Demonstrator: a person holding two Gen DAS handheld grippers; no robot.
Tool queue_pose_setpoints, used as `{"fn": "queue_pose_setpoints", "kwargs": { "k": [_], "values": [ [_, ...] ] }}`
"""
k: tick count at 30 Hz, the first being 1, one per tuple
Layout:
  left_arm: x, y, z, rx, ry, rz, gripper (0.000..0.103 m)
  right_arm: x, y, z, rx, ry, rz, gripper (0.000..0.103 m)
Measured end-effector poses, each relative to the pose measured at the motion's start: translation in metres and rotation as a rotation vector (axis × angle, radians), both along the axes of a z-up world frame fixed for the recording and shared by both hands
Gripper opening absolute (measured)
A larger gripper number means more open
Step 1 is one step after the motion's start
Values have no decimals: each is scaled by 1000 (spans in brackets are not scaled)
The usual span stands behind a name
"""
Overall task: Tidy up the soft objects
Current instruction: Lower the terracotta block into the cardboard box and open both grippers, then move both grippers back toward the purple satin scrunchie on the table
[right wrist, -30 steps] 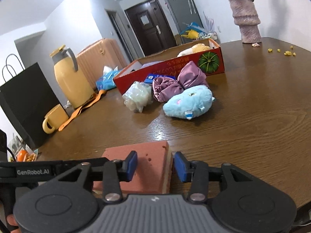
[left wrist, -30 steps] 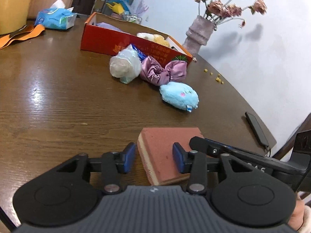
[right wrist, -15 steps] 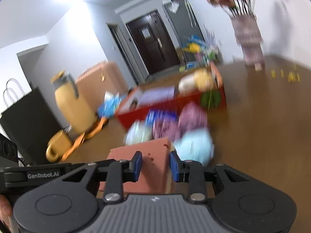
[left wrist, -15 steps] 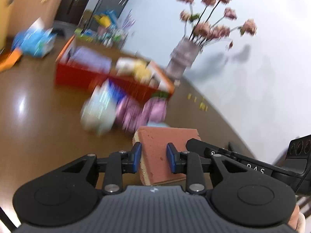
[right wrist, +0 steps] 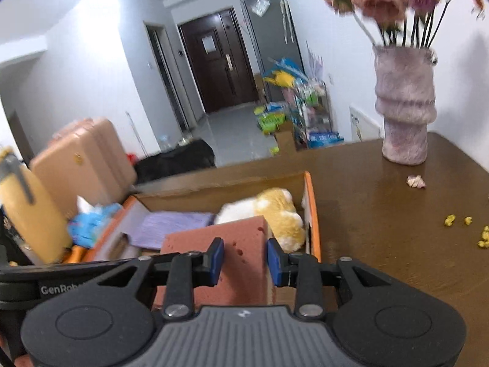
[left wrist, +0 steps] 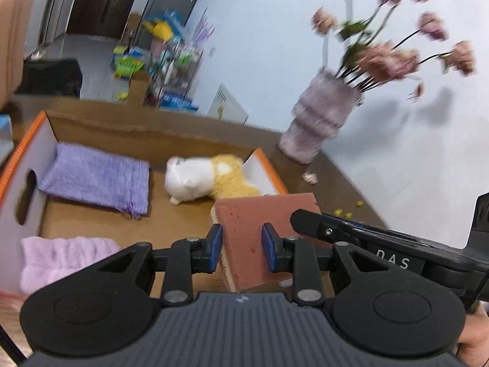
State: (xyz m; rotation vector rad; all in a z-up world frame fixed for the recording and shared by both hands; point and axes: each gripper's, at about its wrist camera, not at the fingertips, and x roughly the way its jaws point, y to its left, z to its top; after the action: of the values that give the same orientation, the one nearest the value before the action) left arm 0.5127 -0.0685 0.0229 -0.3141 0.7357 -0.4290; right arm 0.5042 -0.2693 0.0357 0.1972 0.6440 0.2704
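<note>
Both grippers are clamping the same sponge here. The left gripper [left wrist: 241,246] is squeezing one end of the reddish sponge [left wrist: 259,229] between its blue jaws, and the right gripper [right wrist: 244,258] is squeezing the other end [right wrist: 232,244], so neither is released. The sponge is hanging in the air over the near right corner of the open box [left wrist: 91,128], not touching the bottom as far as I can tell.

Inside the box a white and yellow plush [left wrist: 204,179] is lying near the right wall, just behind the sponge. A purple cloth [left wrist: 97,180] is lying flat toward the left wall, and a pink fuzzy cloth [left wrist: 61,260] is sitting in the near left corner.

The box is sitting on the brown table [right wrist: 382,214], with a fuzzy vase [right wrist: 405,107] of pink flowers standing off to its right, well apart. Some yellow crumbs [right wrist: 458,221] are scattered on the table too.
</note>
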Motion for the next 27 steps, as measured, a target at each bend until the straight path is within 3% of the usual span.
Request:
{"fn": "queue_pose_setpoints", "kwargs": {
  "k": [6,11,13,16,19,22,27],
  "values": [
    [20,-8,-39,47,91,-37,28,21,10,-36,-119,90,-6,33],
    [22,-10,-44,51,106,-27,29,9,22,-33,-263,13,-37,36],
    [19,-10,-38,58,98,-25,31,6,18,-27,-255,1,-34,41],
    [4,-2,-14,95,43,-26,33,-11,10,-6,-209,-39,-35,58],
    [-28,16,20,155,-65,-14,43,-34,6,20,-219,-93,-26,58],
    [-67,35,48,237,-149,22,46,-65,2,45,-228,-144,-17,60],
    [-140,61,81,370,-314,116,70,-126,-2,80,-213,-250,-15,72]
  ]
}}
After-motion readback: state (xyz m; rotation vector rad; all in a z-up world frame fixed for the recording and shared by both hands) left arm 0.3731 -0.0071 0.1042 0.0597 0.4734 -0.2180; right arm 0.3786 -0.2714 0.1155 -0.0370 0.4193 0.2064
